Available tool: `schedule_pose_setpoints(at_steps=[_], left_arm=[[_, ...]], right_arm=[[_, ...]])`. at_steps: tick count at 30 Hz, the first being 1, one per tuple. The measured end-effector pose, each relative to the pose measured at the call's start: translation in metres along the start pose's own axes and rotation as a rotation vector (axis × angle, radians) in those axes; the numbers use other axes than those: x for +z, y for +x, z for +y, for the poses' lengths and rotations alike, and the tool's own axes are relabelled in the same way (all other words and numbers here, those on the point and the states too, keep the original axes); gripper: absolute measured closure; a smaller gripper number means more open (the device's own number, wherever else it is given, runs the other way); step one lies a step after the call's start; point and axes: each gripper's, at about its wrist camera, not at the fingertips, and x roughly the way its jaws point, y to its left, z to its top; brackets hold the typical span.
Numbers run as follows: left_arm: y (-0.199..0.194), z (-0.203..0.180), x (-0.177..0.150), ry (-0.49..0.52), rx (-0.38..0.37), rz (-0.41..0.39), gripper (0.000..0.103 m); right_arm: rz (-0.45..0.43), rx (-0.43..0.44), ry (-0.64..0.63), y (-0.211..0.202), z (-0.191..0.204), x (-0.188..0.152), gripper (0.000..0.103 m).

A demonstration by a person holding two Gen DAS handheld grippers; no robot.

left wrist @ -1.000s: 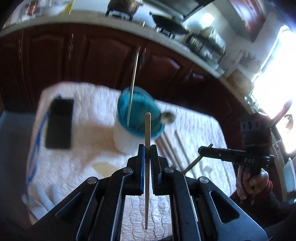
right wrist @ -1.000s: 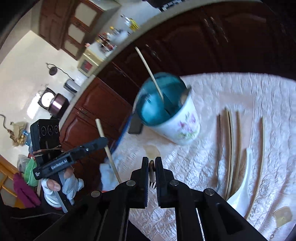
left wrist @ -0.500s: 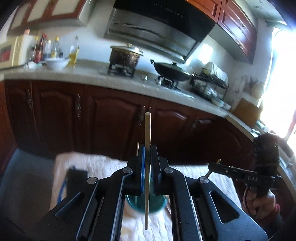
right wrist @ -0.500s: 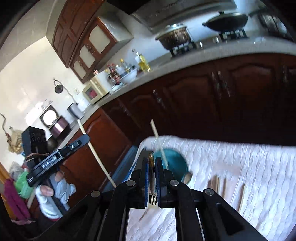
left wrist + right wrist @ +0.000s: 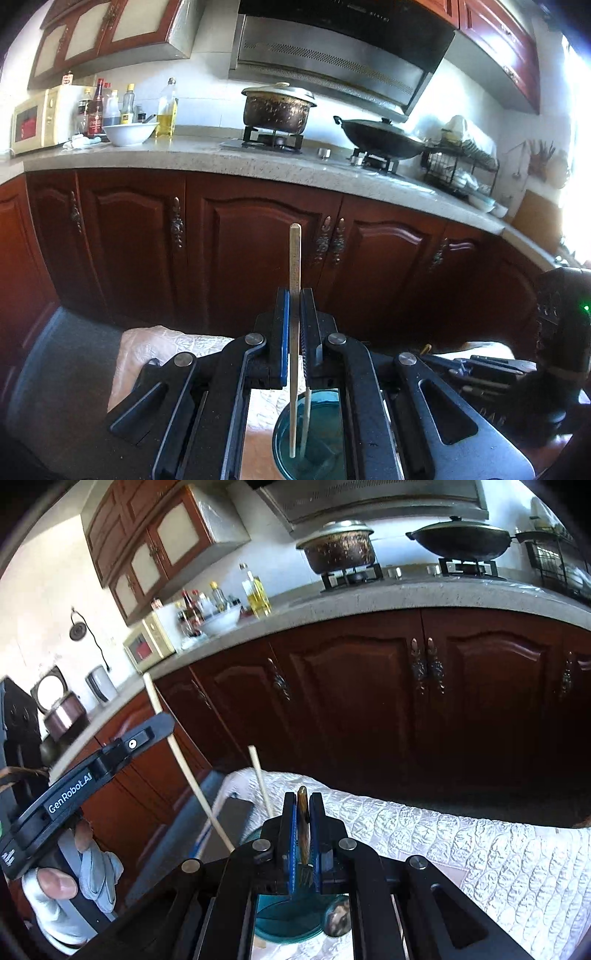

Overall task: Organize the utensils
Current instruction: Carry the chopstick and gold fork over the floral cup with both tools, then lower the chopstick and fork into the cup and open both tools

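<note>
Now the chopstick point(image 5: 294, 295) is clamped upright in the left gripper point(image 5: 295, 332), its lower tip over the teal cup point(image 5: 325, 435) on the desk point(image 5: 443, 842). The right gripper point(image 5: 303, 834) pinches what looks like a fork point(image 5: 303, 827). Next, I judge, each lowers its utensil into the cup, then its fingers part.

Left tongs point(image 5: 294, 295) clamped on a chopstick point(image 5: 295, 258), held upright, lower tip over a blue cup point(image 5: 332, 439). A second stick point(image 5: 306, 417) stands in the cup. White cloth point(image 5: 162, 350) covers the tabletop. Right tongs point(image 5: 476, 365) at right edge.
</note>
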Motion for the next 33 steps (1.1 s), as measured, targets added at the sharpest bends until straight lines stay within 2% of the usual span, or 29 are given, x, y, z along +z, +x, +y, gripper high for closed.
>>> schedule_pose_setpoints(at_steps=[5,11,22,23,25,26,29,33], left_arm=[[0.015,-0.008,-0.022,0.029,0.024,0.026,0.099],[0.026,-0.007,-0.040,0.017,0.022,0.075,0.099],[0.035,-0.004,-0.062,-0.013,0.029,0.149,0.099],[0.035,-0.004,-0.063,-0.016,0.030,0.154,0.099],[0.035,-0.004,-0.065,-0.019,0.029,0.164,0.098],[0.035,-0.005,-0.066,-0.021,0.029,0.169,0.097],[0.033,-0.005,-0.067,-0.023,0.025,0.172,0.090],[0.028,-0.005,-0.066,-0.027,0.019,0.168,0.073]], right_arm=[[0.035,-0.025,-0.016,0.027,-0.001,-0.009,0.097],[0.085,-0.030,-0.025,0.050,-0.002,-0.019,0.097],[0.145,-0.029,-0.004,0.067,-0.013,-0.026,0.097],[0.149,-0.038,-0.019,0.067,-0.011,-0.026,0.096],[0.153,-0.053,-0.036,0.064,-0.007,-0.028,0.083],[0.145,-0.051,-0.037,0.061,-0.007,-0.028,0.069],[0.125,-0.041,-0.013,0.053,-0.009,-0.030,0.067],[0.119,-0.038,0.005,0.042,-0.012,-0.033,0.067]])
